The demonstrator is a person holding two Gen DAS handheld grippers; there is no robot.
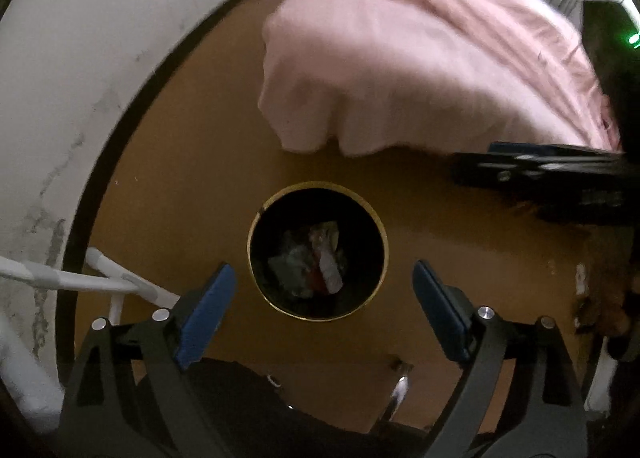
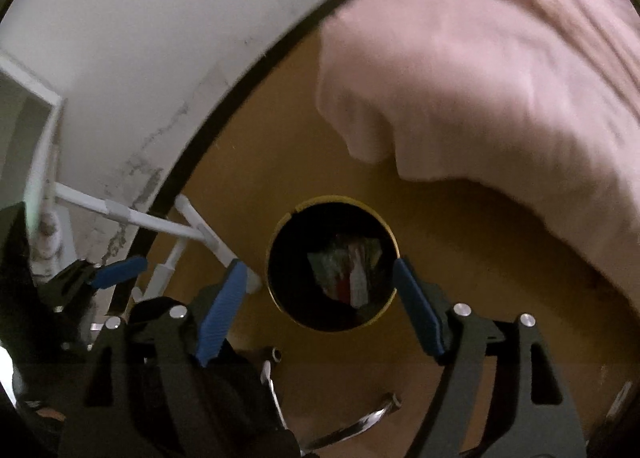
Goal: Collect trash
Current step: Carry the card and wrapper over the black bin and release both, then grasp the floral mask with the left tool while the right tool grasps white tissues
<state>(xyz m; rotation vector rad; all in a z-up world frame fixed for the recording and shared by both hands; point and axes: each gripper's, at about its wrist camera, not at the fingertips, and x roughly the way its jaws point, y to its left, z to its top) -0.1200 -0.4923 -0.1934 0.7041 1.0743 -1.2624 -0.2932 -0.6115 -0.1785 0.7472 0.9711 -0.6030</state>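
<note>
A round black trash bin with a gold rim [image 1: 256, 218] stands on the brown floor, seen from above. Crumpled wrappers and paper trash [image 1: 316, 258] lie at its bottom. My left gripper [image 1: 324, 278] hangs over the bin's near edge, its blue pads wide apart and nothing between them. The right wrist view shows the same bin [image 2: 280, 298] with the trash [image 2: 348, 266] inside. My right gripper [image 2: 318, 272] is open above it and holds nothing. The left gripper's blue fingertip [image 2: 118, 270] shows at the left of that view.
A bed with a pink cover [image 1: 420, 70] fills the upper right, close behind the bin. A white wall [image 1: 80, 78] with a dark baseboard curves along the left. A white-legged stand [image 1: 112, 278] sits left of the bin. The right gripper's body [image 1: 560, 174] juts in from the right.
</note>
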